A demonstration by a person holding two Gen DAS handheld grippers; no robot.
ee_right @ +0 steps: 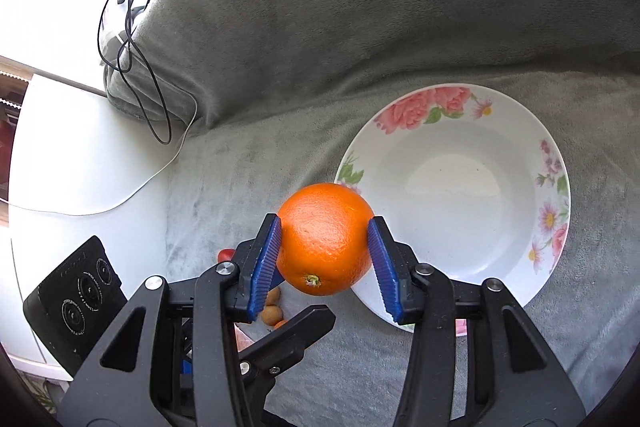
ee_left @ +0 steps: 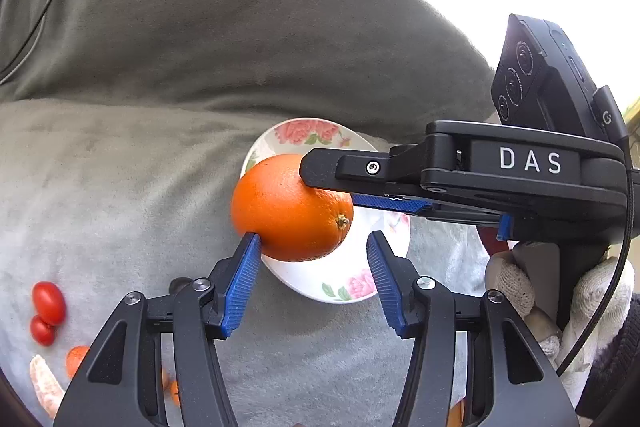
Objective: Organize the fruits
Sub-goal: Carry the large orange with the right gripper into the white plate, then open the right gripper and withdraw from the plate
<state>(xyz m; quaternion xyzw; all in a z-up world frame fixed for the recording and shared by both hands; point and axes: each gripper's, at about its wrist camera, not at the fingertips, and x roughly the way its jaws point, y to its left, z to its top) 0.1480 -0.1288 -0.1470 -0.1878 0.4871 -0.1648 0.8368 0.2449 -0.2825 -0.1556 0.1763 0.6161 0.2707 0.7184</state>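
My right gripper (ee_right: 324, 259) is shut on a large orange (ee_right: 325, 238) and holds it just left of a white floral bowl (ee_right: 554, 187) that lies empty on the grey blanket. In the left wrist view the right gripper (ee_left: 320, 191) comes in from the right with the orange (ee_left: 290, 207) above the bowl's near edge (ee_left: 340, 281). My left gripper (ee_left: 314, 267) is open, its left pad touching the orange from below, holding nothing.
Two red cherry tomatoes (ee_left: 47, 311), peeled mandarin segments (ee_left: 44, 385) and small orange fruits (ee_right: 272, 307) lie on the blanket to the left. A grey cushion (ee_right: 360, 7) rises behind. Black cables (ee_right: 132, 39) and a charger lie on a white surface at far left.
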